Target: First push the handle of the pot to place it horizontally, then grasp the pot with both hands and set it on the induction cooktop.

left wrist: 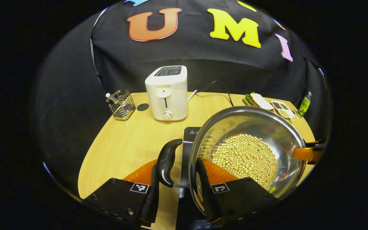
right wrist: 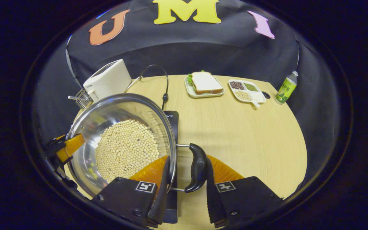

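Left gripper view, left to right: left gripper (left wrist: 177,191) straddles a black side handle (left wrist: 167,162) and the pot (left wrist: 276,134) rim, not visibly clamped. The pot, holding beans, sits right of centre over the cooktop (left wrist: 191,131). Right gripper view: right gripper (right wrist: 185,191) brackets the other handle (right wrist: 197,167), one finger touching. Judged step: two-handed carry or set-down. Next: lower level and centred.

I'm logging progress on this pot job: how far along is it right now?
Done: both black side handles lie level. In hand: the left gripper and right gripper each straddle a handle and the rim of the shiny steel pot of pale beans. Left: seating it on the black induction cooktop under it; contact can't be judged.
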Demonstrator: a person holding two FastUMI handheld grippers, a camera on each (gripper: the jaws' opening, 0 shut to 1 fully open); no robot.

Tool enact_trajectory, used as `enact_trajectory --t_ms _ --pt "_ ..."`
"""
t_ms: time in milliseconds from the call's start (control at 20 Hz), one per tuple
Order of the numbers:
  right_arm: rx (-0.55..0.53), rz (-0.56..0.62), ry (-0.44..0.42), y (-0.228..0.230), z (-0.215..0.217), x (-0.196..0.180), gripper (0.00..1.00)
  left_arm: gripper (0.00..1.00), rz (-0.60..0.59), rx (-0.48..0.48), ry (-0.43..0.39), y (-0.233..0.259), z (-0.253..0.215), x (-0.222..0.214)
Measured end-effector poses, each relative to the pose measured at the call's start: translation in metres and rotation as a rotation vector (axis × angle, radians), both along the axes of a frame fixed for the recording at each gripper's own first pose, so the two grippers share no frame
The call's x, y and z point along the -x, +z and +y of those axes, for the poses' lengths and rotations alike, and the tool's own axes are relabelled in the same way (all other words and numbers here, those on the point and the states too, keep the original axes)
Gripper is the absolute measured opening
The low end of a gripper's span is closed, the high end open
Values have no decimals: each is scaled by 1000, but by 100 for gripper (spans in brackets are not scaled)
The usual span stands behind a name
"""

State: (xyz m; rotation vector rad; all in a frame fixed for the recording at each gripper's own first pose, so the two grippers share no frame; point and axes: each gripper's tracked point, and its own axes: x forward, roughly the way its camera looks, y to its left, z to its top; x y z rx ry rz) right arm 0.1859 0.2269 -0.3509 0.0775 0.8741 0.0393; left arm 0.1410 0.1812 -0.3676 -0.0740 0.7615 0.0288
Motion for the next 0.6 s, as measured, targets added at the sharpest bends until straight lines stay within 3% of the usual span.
enact_trajectory --t_ms 50,100,150,250,300,350,450,500,550,600 --pt "8 -3 -3 0 0 1 53 57 1 8 -9 0 0 0" --pt "12 -3 -7 0 0 2 53 46 -6 3 -20 0 1 -2" --pt "15 -1 -15 0 1 3 55 57 4 -7 -30 -1 1 -1" --pt "20 2 -25 0 -1 3 56 58 6 -7 -35 -1 0 -4" --pt "14 -2 -26 0 0 2 56 49 3 -1 -32 0 0 -5" --pt "7 0 -21 1 0 3 57 60 4 0 -34 0 1 -4" --pt "7 -15 1 2 0 1 60 64 -11 -10 -40 1 2 -2" --pt "7 -18 8 1 -2 1 63 76 -33 -59 -31 3 10 -2" --pt "2 -22 3 1 -2 2 72 81 -74 -109 -31 10 18 -5" --pt "2 -35 -1 5 -5 2 75 85 -109 -128 -35 15 19 -5"
